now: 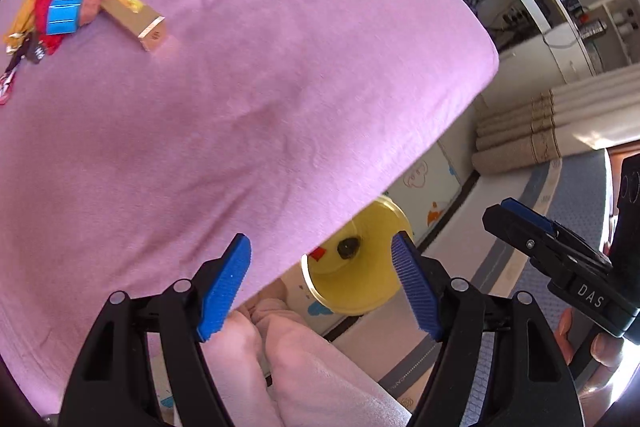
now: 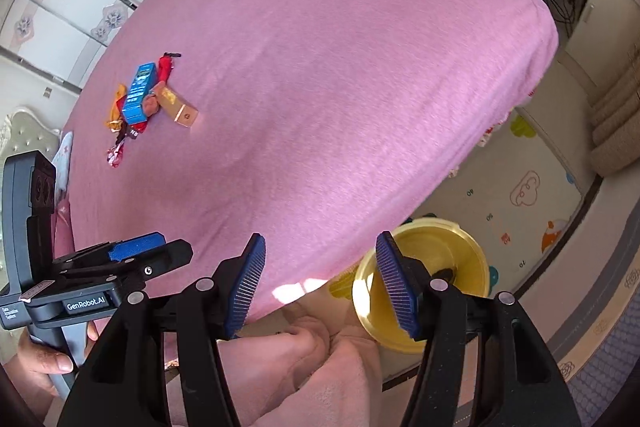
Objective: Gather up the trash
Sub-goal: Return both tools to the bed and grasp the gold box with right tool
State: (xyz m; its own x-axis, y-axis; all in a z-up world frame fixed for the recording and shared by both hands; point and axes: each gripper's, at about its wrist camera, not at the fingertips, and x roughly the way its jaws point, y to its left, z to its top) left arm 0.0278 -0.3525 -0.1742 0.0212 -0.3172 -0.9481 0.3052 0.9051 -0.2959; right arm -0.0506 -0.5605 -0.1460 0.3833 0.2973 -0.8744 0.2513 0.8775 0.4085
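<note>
Pink bedding fills most of the room's middle: a bed point(image 2: 320, 75) with a smooth sheet, and beyond it cupboards and a tangle of cables by the far wall. A patterned play mat point(image 2: 520, 211) covers the floor at the bed's near corner, with rolled mats point(image 1: 532, 131) past it.

On that floor, tucked just under the bed's near edge, stands a yellow bin point(image 2: 440, 267) with a dark scrap and a red bit already in it. The trash pile point(image 2: 140, 99) lies well up the bed from the bin: a blue box, a gold box point(image 2: 178, 105) touching it, and red and yellow wrappers bunched beneath.

Both tools hover above the bed's near edge, over the person's knees. The left tongs point(image 1: 320, 283) stand wide with nothing between them, and the right tongs point(image 2: 320, 283) likewise gape empty.

My worry is the heap itself: the pieces overlap, so a pinch on the blue box could drag wrappers along and scatter them on the way to the bin. The bin is partly hidden under the bed's overhang, so a drop from above may hit the sheet edge instead. Nothing else blocks the reach across the sheet.
</note>
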